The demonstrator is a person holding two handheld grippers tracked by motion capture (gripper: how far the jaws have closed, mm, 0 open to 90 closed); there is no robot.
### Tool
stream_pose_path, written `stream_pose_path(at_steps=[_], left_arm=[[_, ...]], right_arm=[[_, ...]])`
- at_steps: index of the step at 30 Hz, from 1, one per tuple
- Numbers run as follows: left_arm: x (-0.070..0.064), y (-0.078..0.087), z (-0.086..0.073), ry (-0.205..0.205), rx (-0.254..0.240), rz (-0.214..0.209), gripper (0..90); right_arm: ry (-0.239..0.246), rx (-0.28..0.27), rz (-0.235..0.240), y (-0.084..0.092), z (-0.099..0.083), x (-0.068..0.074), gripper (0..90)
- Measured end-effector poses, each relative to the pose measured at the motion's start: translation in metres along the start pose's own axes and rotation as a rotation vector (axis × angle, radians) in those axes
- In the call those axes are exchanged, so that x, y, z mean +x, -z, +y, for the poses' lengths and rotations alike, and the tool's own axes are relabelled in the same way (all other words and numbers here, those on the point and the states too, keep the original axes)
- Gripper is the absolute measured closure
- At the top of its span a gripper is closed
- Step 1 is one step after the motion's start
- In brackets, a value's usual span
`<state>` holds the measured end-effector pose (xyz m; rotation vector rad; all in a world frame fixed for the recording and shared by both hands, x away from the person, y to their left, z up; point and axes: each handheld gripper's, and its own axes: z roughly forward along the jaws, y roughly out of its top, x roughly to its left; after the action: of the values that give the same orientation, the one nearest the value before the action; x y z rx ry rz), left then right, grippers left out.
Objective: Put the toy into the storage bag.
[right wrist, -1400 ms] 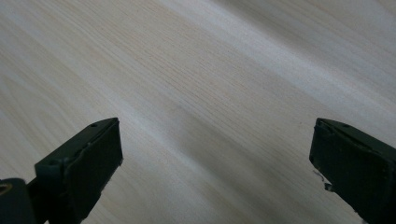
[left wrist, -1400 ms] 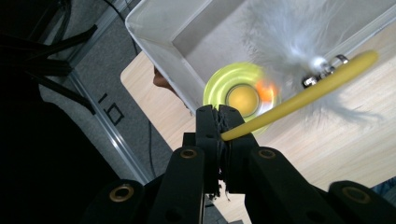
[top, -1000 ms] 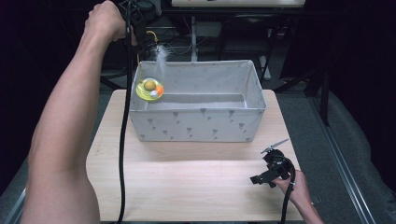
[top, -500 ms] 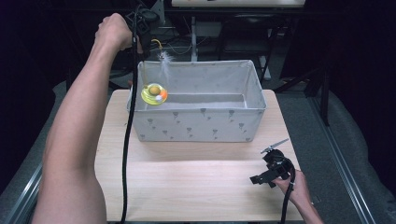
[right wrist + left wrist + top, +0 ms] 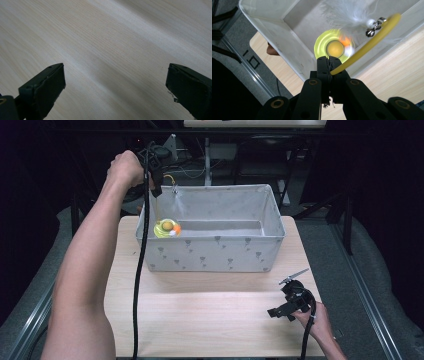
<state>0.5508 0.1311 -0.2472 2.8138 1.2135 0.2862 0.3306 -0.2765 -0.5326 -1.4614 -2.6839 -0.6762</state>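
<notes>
Lab: dark rig frames (image 5: 345, 215), cables (image 5: 192, 170), bench (image 5: 210, 315).

The left forearm (image 5: 90, 265) is stretched far forward and raised, its hand (image 5: 126, 167) clenched around the left tongs (image 5: 159, 187), which are pointed downward. In the left gripper view the 2 jaws are seen pressed tightly together. The right hand (image 5: 315, 320) is kept low near the body, the right tongs (image 5: 287, 295) held with jaws spread wide apart.

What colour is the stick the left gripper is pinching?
Yellow: the stick shows best in the left gripper view, clamped in the left gripper.
</notes>
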Motion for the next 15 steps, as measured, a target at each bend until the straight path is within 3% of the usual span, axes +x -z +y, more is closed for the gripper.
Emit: stream_pose_path(at_steps=[13,15], left_arm=[[0.001,-0.032,-0.01,0.004,0.001,-0.061,87.8],[0.001,-0.036,-0.012,0.0,0.019,-0.062,87.8]], right_arm=[[-0.001,-0.011,0.005,-0.002,0.0,0.001,2.3],[0.004,-0.007,0.005,-0.001,0.0,0.001,2.3]])
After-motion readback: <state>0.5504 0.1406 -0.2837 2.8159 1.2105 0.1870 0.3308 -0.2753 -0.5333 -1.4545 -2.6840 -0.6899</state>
